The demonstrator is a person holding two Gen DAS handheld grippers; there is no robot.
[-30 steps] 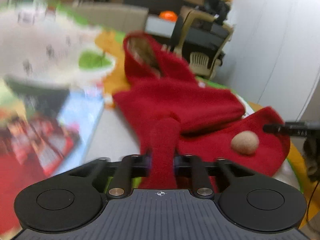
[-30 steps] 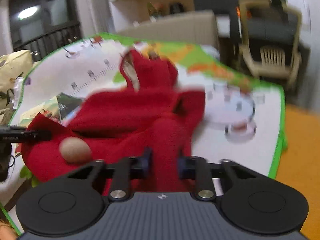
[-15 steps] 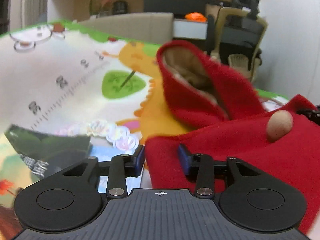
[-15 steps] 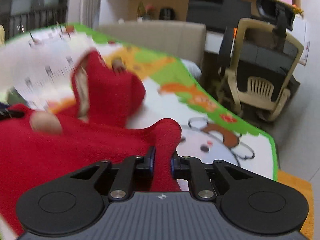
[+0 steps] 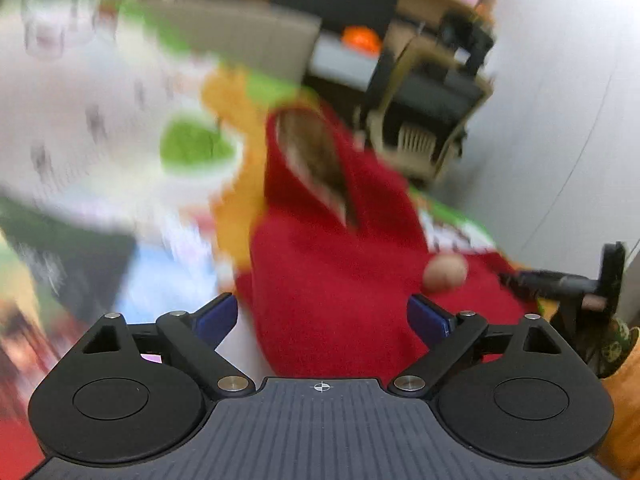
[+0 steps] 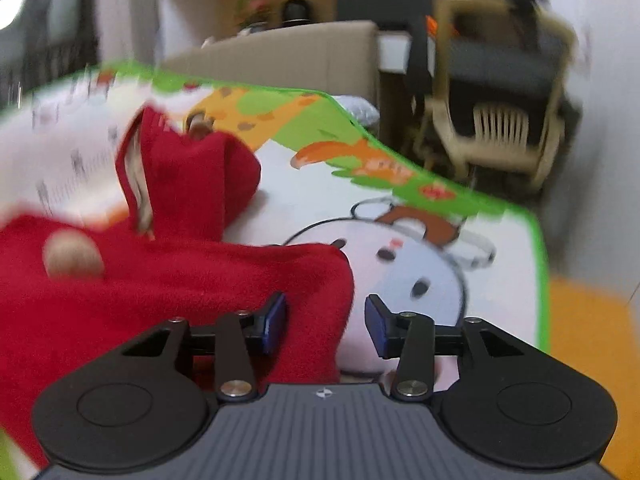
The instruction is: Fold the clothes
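Fingers [image 5: 430, 318] on my left gripper [image 5: 322, 316] are spread wide, holding nothing, with the red hooded garment [image 5: 332, 280] lying between them on the cartoon play mat [image 6: 400, 208]. My right gripper [image 6: 325, 322] is parted too, gripping nothing, the garment's edge between its fingers [image 6: 274, 320].

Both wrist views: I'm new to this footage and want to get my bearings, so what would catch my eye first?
The red hooded garment stands out, spread on a bright cartoon play mat, with a round beige pompom on it. The left gripper is wide open with red cloth between its fingers, and the right gripper is open at the garment's right edge. A beige chair stands beyond the mat.
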